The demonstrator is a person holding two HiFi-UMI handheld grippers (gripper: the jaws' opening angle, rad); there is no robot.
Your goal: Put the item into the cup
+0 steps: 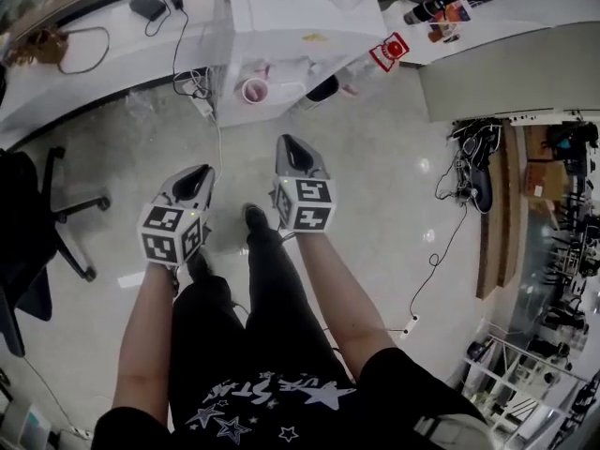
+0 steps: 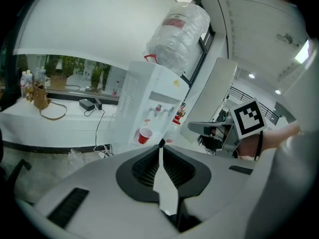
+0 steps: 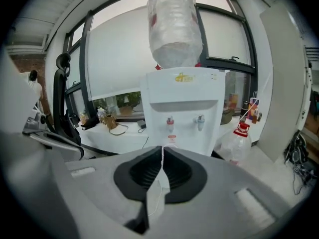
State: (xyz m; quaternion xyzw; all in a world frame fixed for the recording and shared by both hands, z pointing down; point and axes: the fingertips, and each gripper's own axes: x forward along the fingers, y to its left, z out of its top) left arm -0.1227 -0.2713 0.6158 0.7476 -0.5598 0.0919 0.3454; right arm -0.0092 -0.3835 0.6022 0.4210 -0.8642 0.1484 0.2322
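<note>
A red cup [image 1: 254, 90] stands in the tap bay of a white water dispenser [image 1: 291, 26], across the floor from me. In the left gripper view the cup [image 2: 144, 135] shows just beyond the jaw tips. My left gripper [image 1: 200, 172] [image 2: 161, 144] is shut with nothing visible in it. My right gripper [image 1: 287, 142] [image 3: 162, 148] is also shut and points at the dispenser [image 3: 184, 108]; a thin white thread seems to run along its seam, and I cannot tell what it is. Both are held over the floor, well short of the dispenser. No separate item shows.
A clear bottle with a red cap [image 3: 240, 141] stands right of the dispenser. A black office chair [image 1: 37, 242] is at the left. Cables [image 1: 469, 172] lie on the floor at the right. A counter [image 1: 84, 64] with a brown bag [image 1: 37, 45] runs along the left.
</note>
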